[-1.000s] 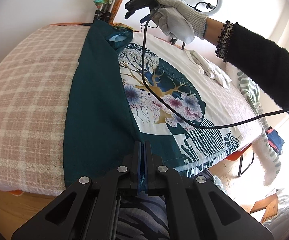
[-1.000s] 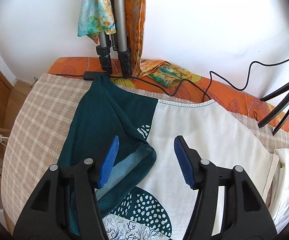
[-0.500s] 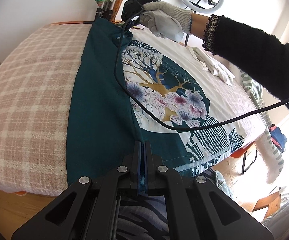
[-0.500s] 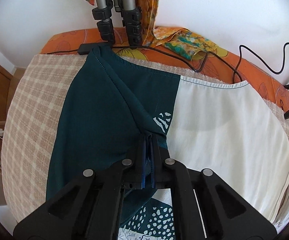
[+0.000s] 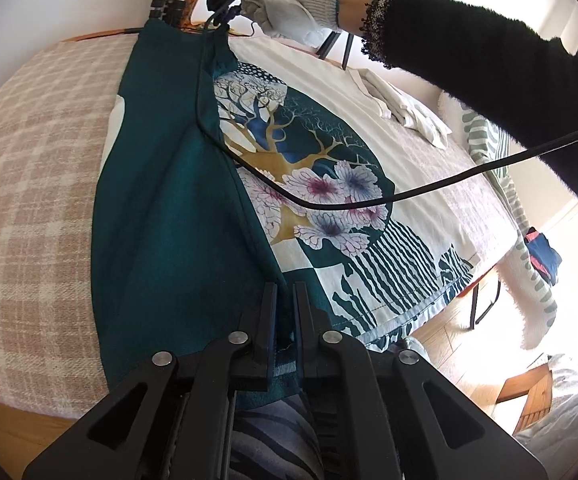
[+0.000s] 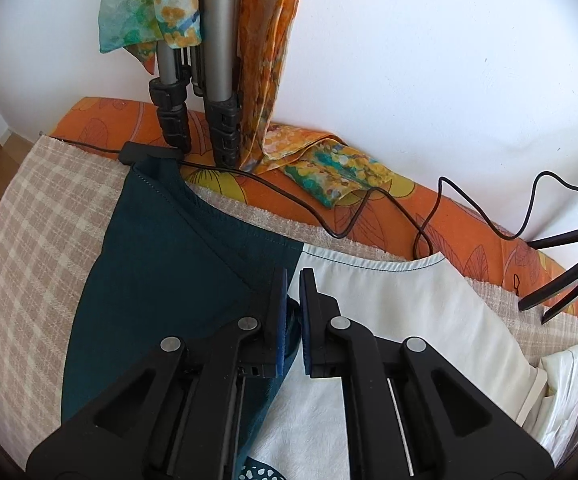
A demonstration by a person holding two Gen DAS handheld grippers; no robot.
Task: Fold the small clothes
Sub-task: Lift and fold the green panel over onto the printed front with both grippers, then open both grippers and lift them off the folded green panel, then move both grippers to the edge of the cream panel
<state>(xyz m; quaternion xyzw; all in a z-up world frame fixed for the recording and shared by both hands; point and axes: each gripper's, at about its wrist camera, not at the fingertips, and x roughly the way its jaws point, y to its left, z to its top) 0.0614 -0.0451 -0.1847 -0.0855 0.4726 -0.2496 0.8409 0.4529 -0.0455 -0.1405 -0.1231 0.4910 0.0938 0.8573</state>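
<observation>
My counter (image 5: 29,184) is covered with a beige checked cloth (image 6: 29,240), and an orange flowered sheet (image 6: 469,220) shows along its far edge at 12 o'clock. A teal and white top (image 5: 161,216) lies spread flat on the checked cloth. At 2 o'clock a folded white garment (image 5: 405,110) rests just beside it. A black cable (image 6: 329,216) trails across the orange sheet, near a crumpled colourful scarf (image 6: 337,168).

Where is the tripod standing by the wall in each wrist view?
Left wrist: tripod at top, left of centre, beside the gloved hand.
Right wrist: tripod at upper centre-left, legs draped with scarves.
Shared landmark: the teal flap's far corner lies at its feet.
</observation>
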